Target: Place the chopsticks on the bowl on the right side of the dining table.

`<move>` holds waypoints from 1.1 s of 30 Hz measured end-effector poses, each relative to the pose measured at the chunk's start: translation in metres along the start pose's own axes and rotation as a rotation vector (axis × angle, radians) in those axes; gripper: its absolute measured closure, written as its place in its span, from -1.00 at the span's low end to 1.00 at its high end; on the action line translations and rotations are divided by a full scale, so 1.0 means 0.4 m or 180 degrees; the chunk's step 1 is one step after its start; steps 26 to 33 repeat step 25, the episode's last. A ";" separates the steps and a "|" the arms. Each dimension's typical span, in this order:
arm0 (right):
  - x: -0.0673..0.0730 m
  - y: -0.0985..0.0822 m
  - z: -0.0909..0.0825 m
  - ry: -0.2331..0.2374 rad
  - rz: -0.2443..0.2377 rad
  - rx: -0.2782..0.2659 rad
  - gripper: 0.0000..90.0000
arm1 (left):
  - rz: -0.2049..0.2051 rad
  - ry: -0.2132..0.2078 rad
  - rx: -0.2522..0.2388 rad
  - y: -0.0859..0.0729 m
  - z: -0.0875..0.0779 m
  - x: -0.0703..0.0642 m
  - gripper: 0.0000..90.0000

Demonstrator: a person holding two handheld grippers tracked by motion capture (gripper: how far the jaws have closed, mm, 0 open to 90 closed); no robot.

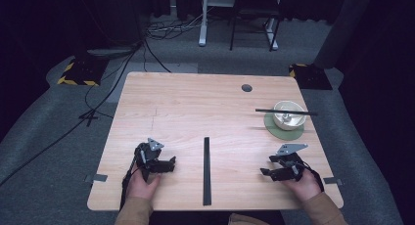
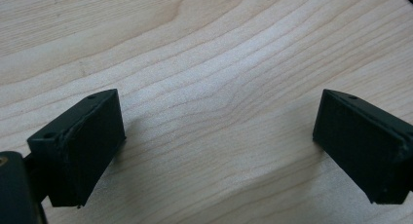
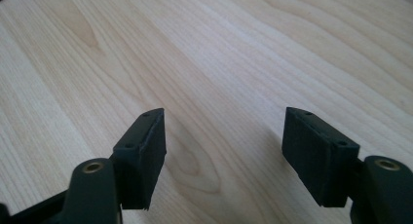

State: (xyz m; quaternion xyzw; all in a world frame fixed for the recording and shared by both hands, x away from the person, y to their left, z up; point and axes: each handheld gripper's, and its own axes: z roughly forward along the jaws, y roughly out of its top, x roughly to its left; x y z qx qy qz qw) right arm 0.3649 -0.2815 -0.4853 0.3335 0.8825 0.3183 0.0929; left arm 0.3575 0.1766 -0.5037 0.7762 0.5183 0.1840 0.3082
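A pale wooden table (image 1: 186, 107) with a square top is seen from above, and a long black chopstick (image 1: 207, 171) lying straight on it near the person's edge serves as the landmark.

Left of that chopstick, well apart from it, the left gripper (image 1: 169, 164) rests low over the wood in the person's left hand (image 1: 142, 183), close to the near edge and short of the left edge. Its 2 black jaws stand wide apart with bare wood grain between them, as the left gripper view (image 2: 219, 136) shows. Open tabletop stretches behind it to the far edge.

Right of the chopstick, about as far off, the right gripper (image 1: 266, 172) sits low in the right hand (image 1: 303, 183), its 2 jaws also spread wide over bare wood in the right gripper view (image 3: 224, 156). It is near the front edge and not far from the right edge.

Farther back and to the right of the landmark, a small cream ceramic bowl (image 1: 289, 118) stands on a round green mat (image 1: 279, 131) close to the right edge. A second black chopstick (image 1: 266, 110) lies across the bowl's rim, its left end jutting over the table.

A small dark round hole (image 1: 247, 88) sits near the far edge. Grey floor (image 1: 49, 151) surrounds the table.
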 end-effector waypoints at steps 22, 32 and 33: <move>0.036 -0.031 0.037 -0.0156 -0.0067 -0.0490 -0.68 | -0.0003 0.0006 0.0004 0.000 0.000 -0.001 -0.89; 0.035 -0.031 0.038 -0.0144 -0.0113 -0.0490 -0.70 | -0.0004 0.0006 0.0003 0.000 0.000 -0.001 -0.89; 0.035 -0.031 0.038 -0.0144 -0.0113 -0.0490 -0.70 | -0.0004 0.0006 0.0003 0.000 0.000 -0.001 -0.89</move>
